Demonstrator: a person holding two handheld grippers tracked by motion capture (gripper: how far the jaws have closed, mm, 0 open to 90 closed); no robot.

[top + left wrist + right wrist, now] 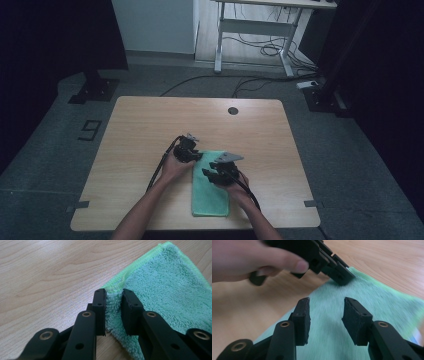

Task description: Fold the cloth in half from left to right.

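A folded green towel (210, 192) lies on the wooden table (145, 125), near its front edge. My left gripper (192, 156) is at the towel's far left corner. In the left gripper view its jaws (114, 293) are shut on that corner, and the fluffy pile and bunched hem of the towel (162, 285) fill the gap between the pads. My right gripper (210, 172) hovers over the upper middle of the towel. In the right gripper view its jaws (327, 302) stand open above the towel (327, 340), with nothing between them. Farther off there, a hand holds the left gripper (339, 277).
A round cable hole (233, 110) sits near the table's far edge. On the floor beyond are a white desk frame (255, 35), loose cables (270, 50) and black stand bases (95, 90). Bare wood lies left, right and beyond the towel.
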